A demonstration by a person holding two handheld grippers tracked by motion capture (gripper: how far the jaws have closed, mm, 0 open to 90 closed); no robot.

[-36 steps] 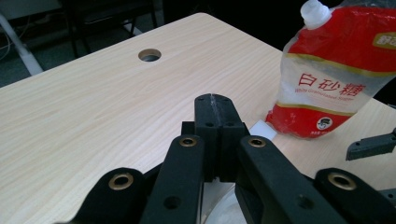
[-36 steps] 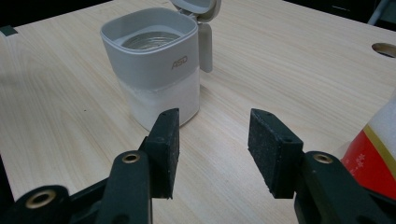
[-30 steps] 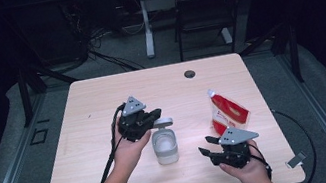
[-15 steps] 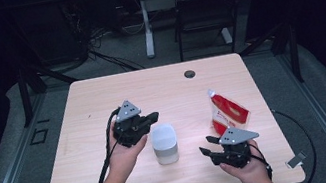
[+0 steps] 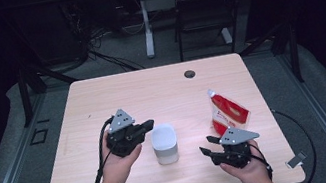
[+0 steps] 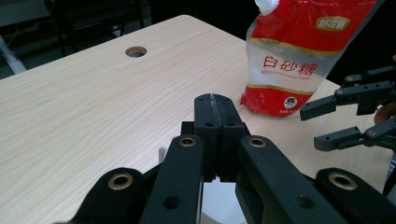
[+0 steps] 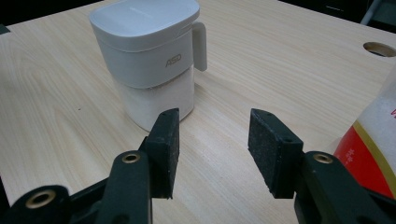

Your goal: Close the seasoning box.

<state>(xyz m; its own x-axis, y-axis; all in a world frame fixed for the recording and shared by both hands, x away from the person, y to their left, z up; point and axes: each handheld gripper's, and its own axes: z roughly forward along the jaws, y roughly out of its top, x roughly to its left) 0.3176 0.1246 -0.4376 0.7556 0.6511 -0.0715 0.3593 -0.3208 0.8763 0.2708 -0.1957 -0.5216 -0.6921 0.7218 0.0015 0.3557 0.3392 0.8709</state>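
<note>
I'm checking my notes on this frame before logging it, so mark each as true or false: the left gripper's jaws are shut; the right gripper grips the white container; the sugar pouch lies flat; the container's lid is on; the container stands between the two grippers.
1. The left gripper has its jaws shut. True: in the left gripper view the pads meet with nothing between them.
2. The right gripper grips the white container. False: its jaws stand open and empty, short of the container.
3. The red sugar pouch lies flat. False: it stands upright on the table, spout up.
4. The container's lid is on. True.
5. The container stands between the two grippers. True in the high view.
</note>
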